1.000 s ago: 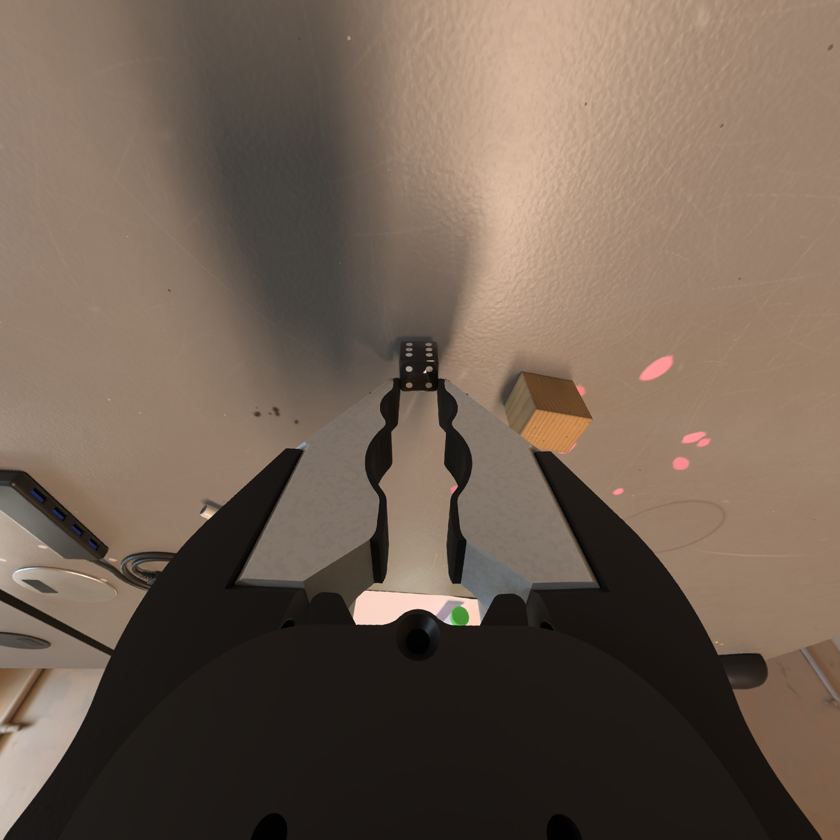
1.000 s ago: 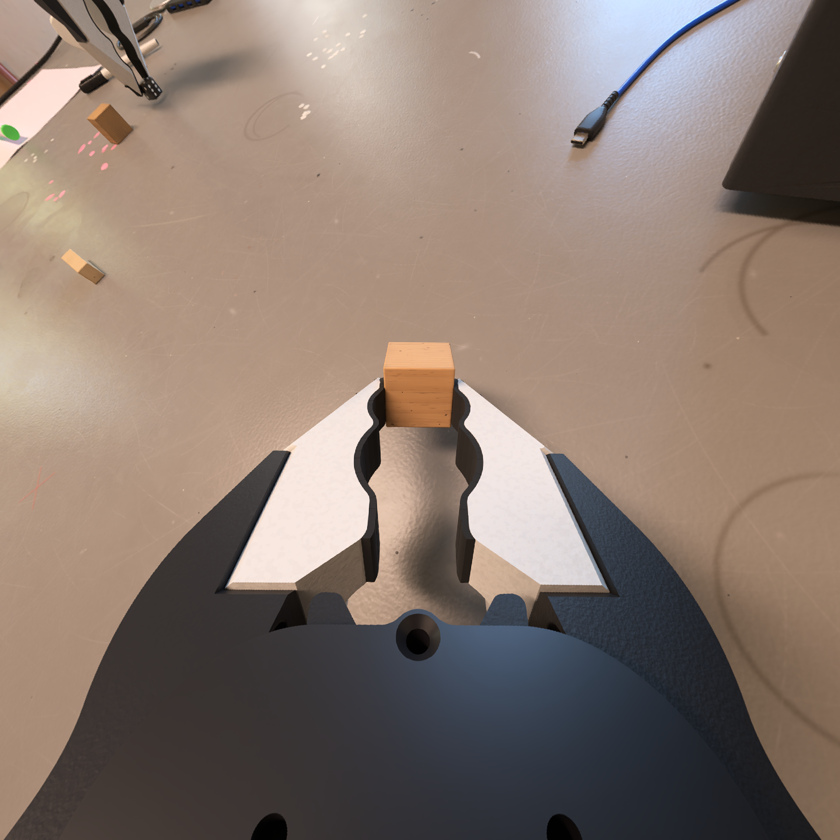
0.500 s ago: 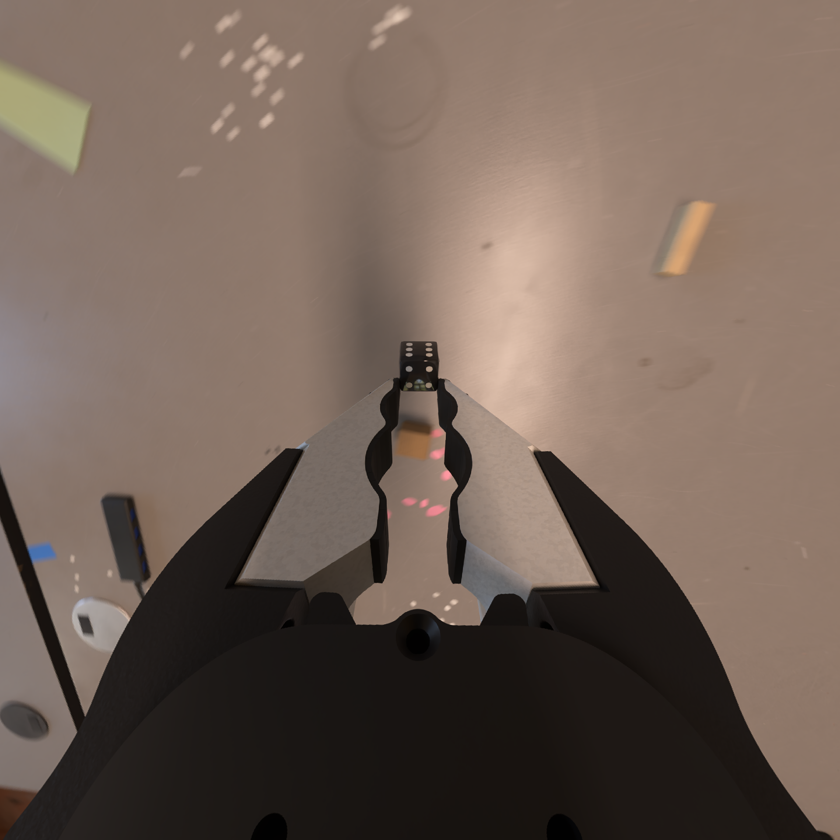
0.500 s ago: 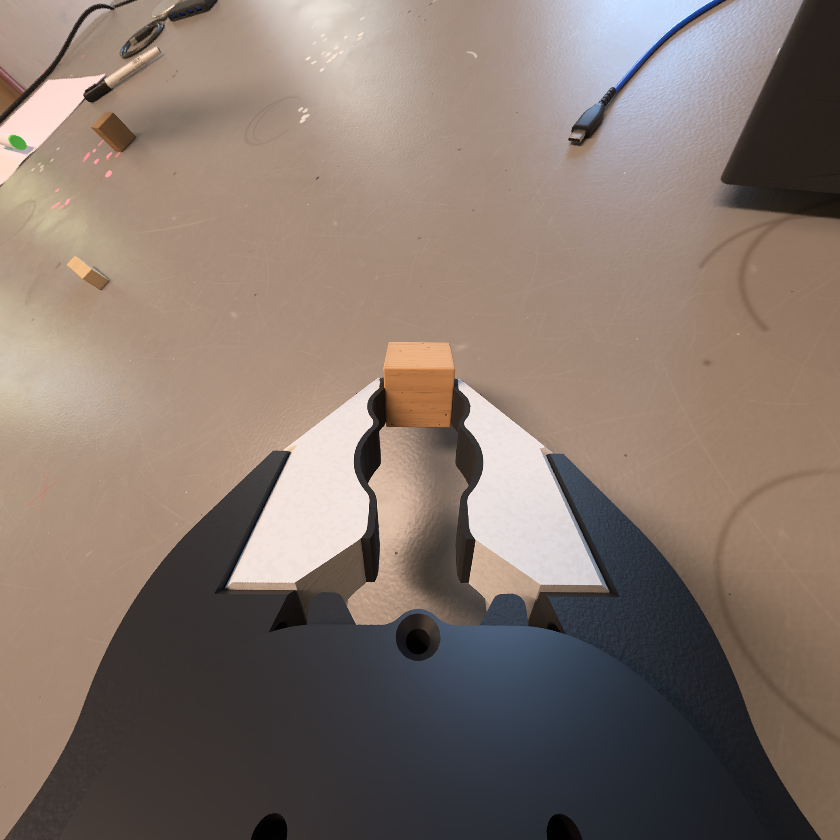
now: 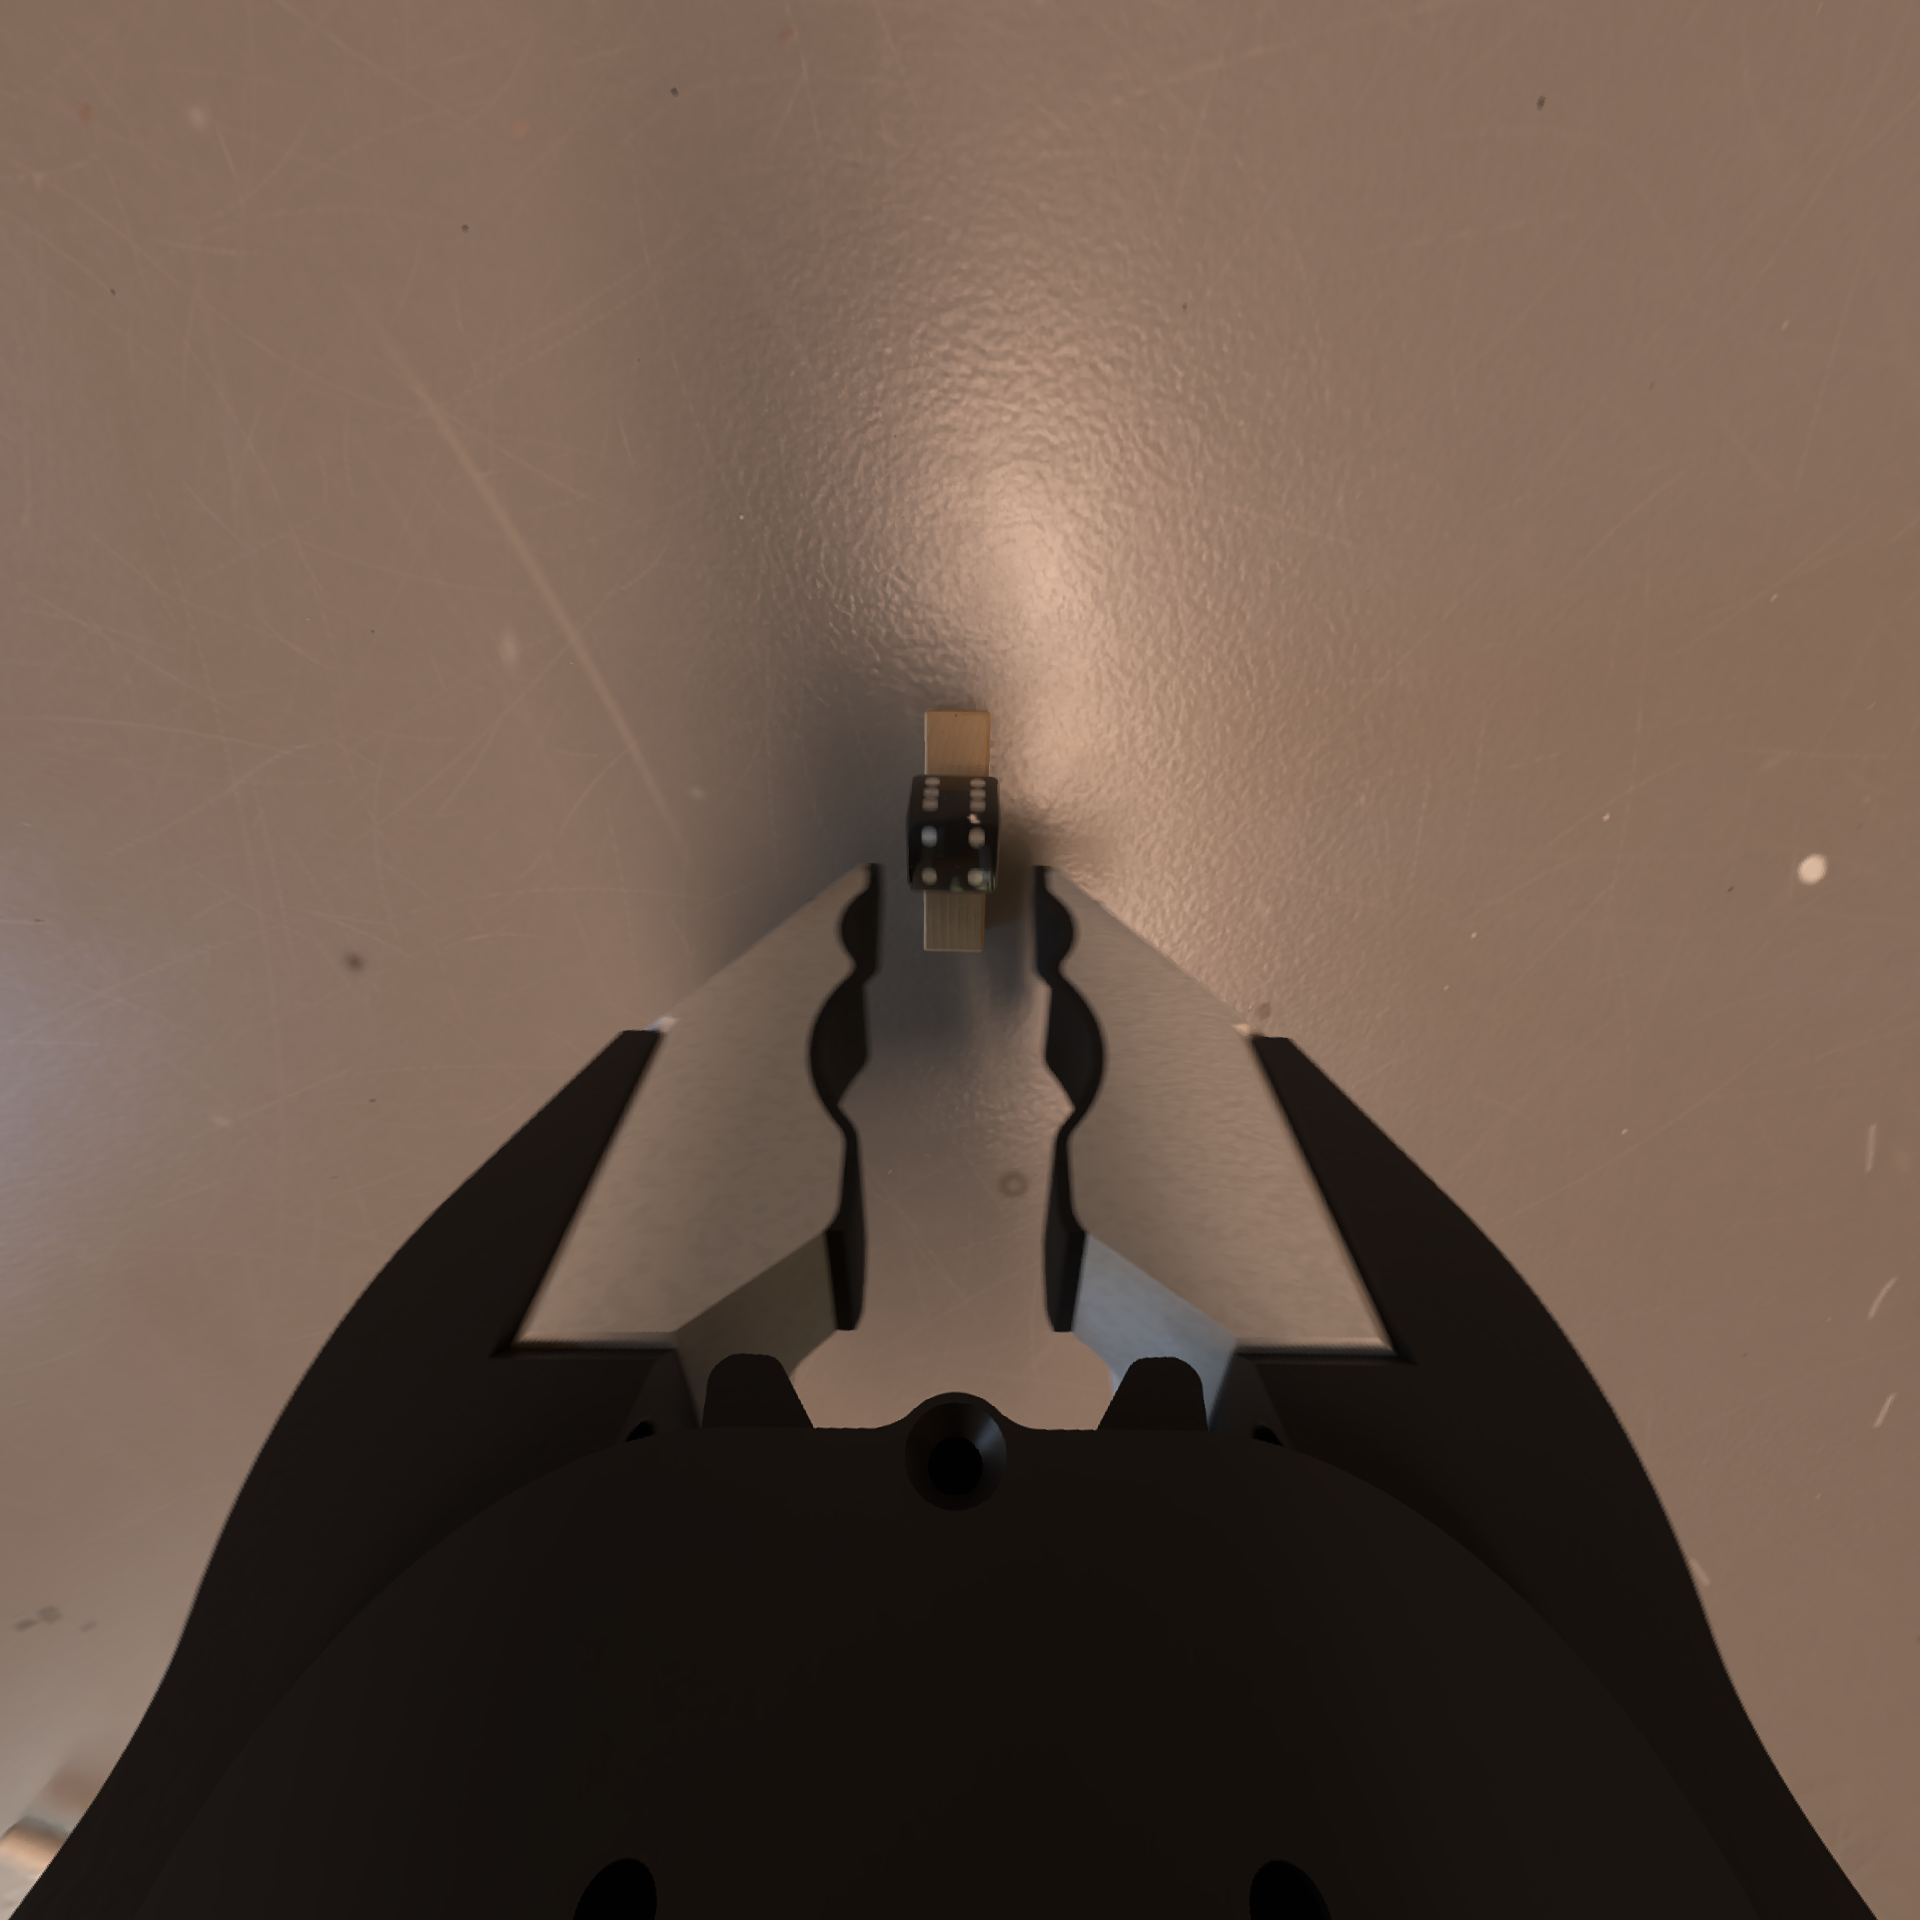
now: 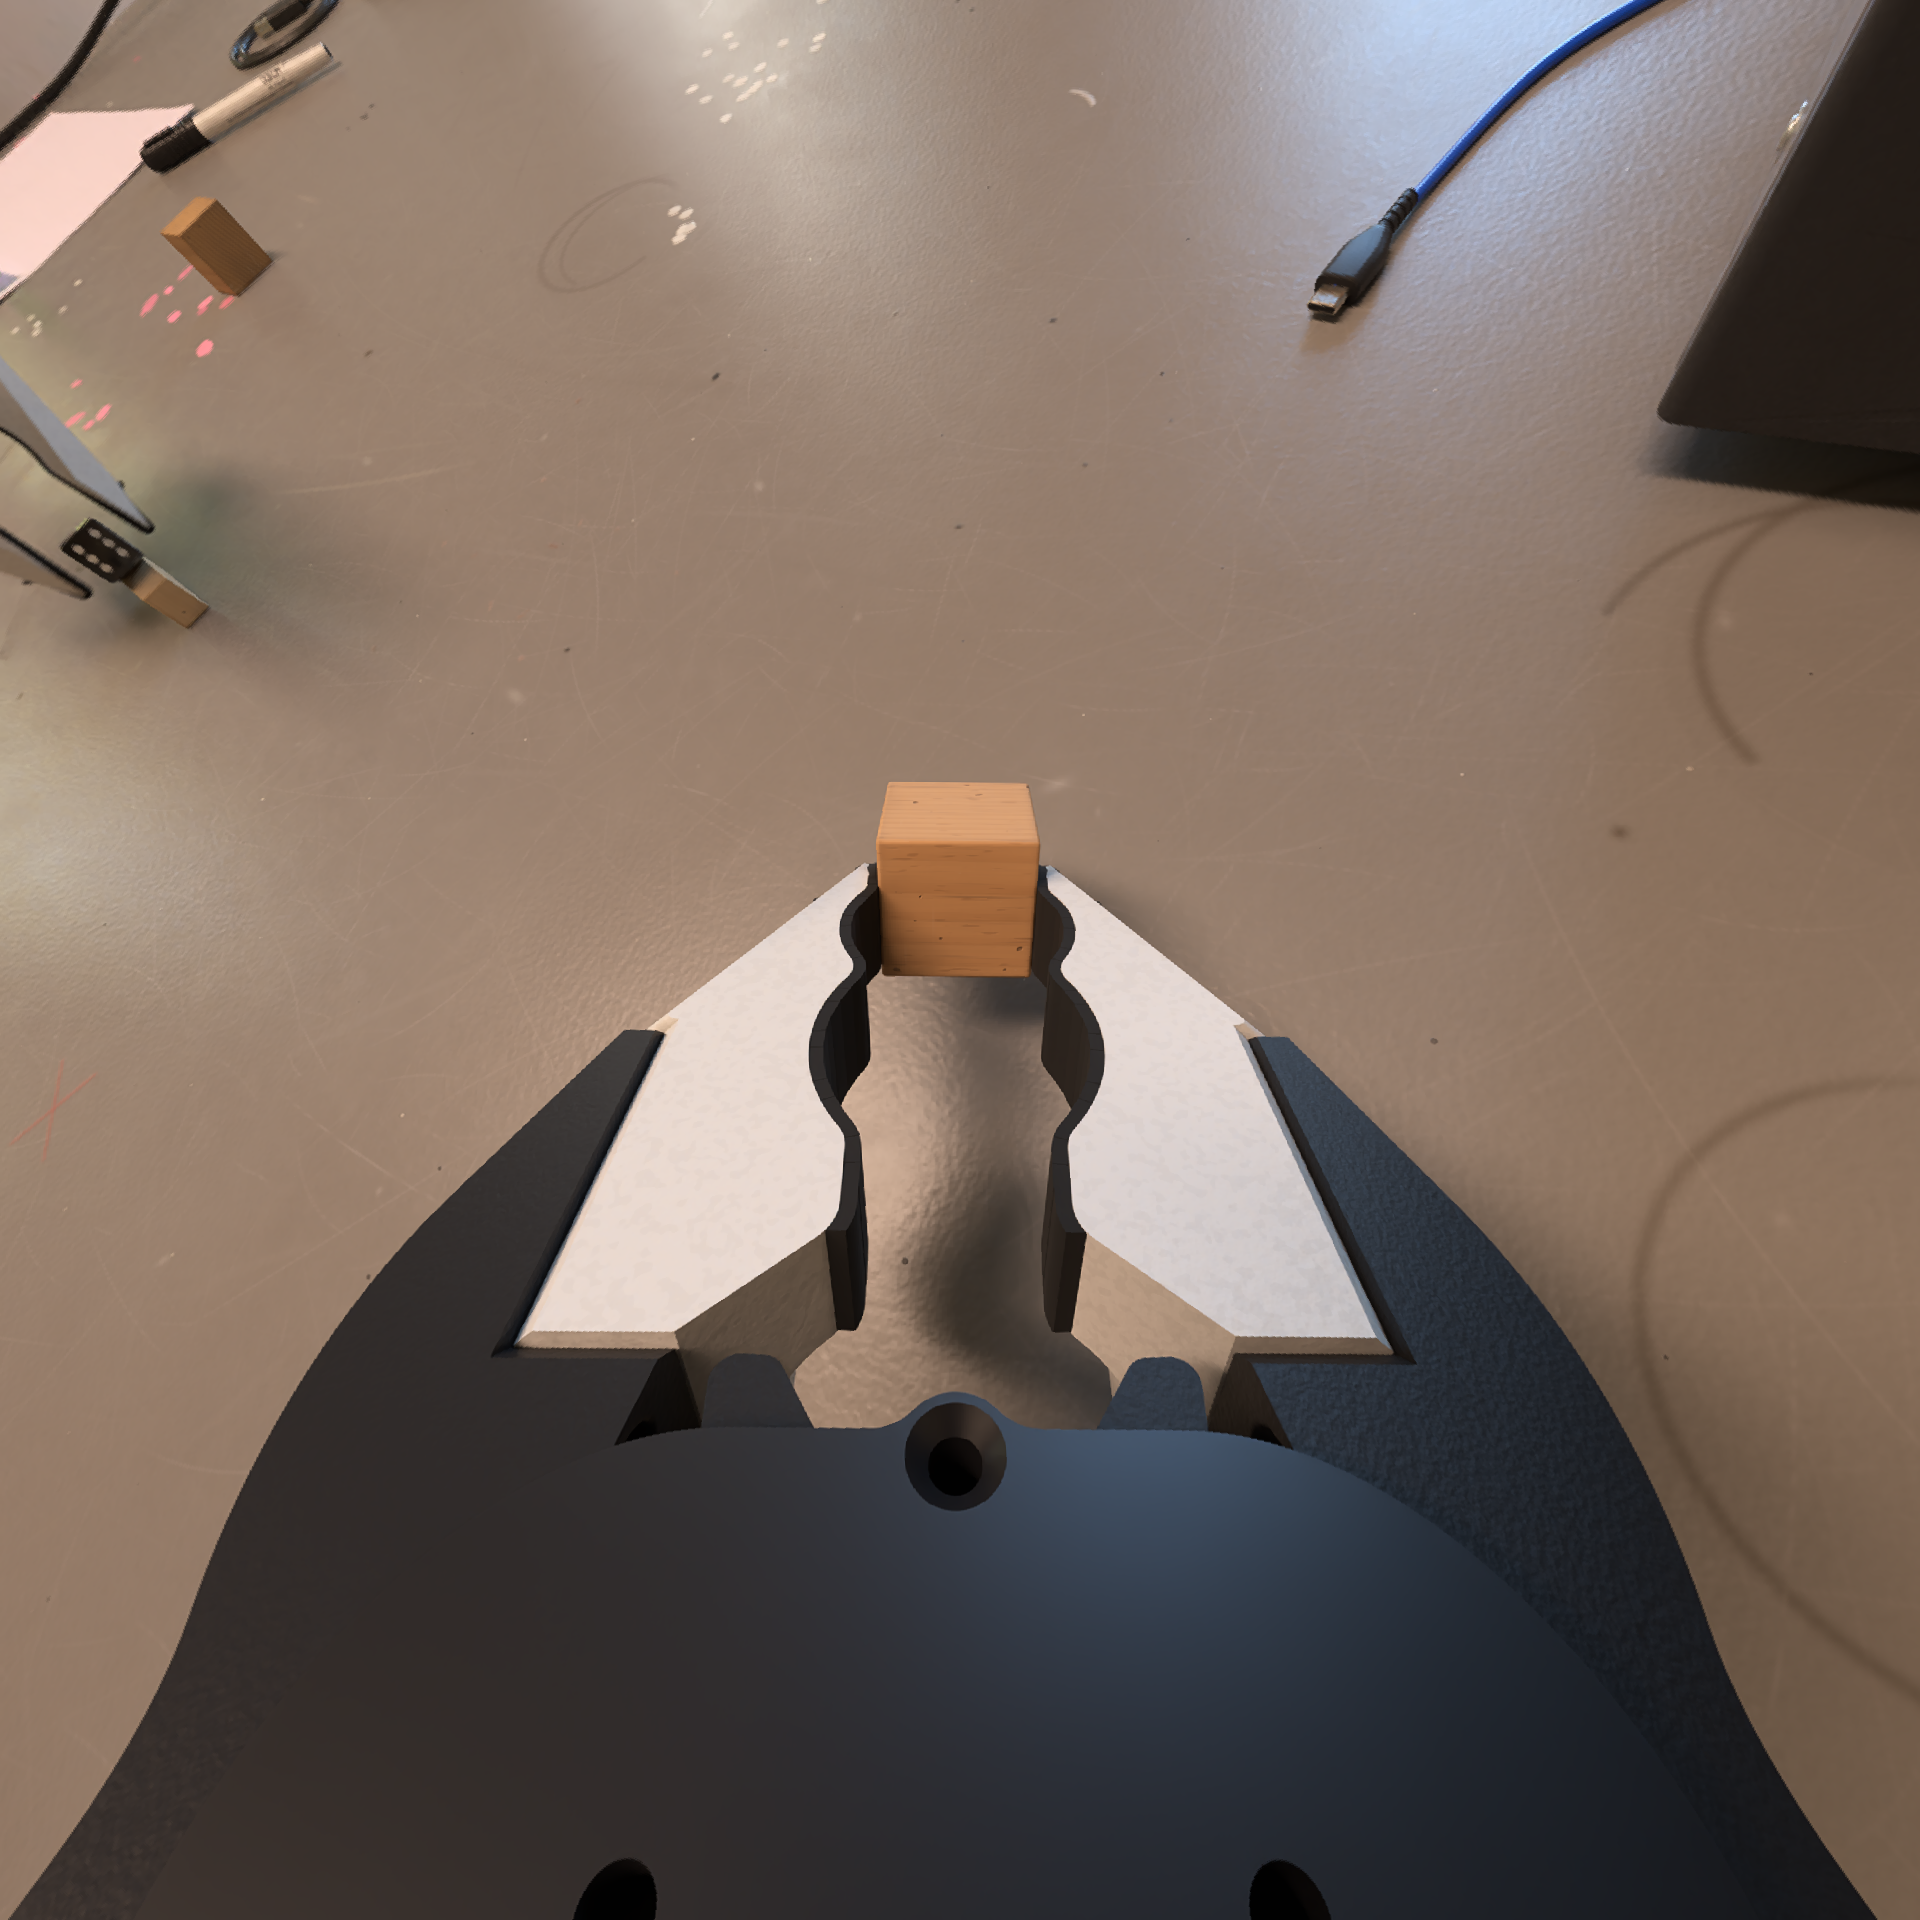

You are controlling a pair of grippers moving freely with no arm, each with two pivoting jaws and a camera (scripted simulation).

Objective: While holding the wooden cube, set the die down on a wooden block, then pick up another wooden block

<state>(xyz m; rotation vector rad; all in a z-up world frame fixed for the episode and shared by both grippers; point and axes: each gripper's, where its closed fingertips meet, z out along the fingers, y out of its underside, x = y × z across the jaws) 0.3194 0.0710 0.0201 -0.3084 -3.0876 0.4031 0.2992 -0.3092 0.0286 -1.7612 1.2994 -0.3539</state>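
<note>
In the left wrist view, the black die [image 5: 954, 831] rests on a thin pale wooden block [image 5: 956, 743] lying on the table. My left gripper [image 5: 956, 878] is open, its jaws standing clear of the die on both sides. The right wrist view shows the same die [image 6: 99, 548], block [image 6: 171, 597] and left gripper [image 6: 73, 540] at the far left. My right gripper [image 6: 957, 878] is shut on the orange wooden cube [image 6: 957, 914], held above the table. Another wooden block [image 6: 216, 246] lies at the upper left.
A black marker [image 6: 234, 104] and pink paper [image 6: 62, 177] lie at the top left near the second block. A blue USB cable [image 6: 1455, 156] and a dark slanted object [image 6: 1808, 312] are at the upper right. The table [image 6: 935, 468] is scratched grey-brown.
My left gripper travelled over to the thin block, came down and opened, leaving the die on the block. My right gripper and the cube have not moved.
</note>
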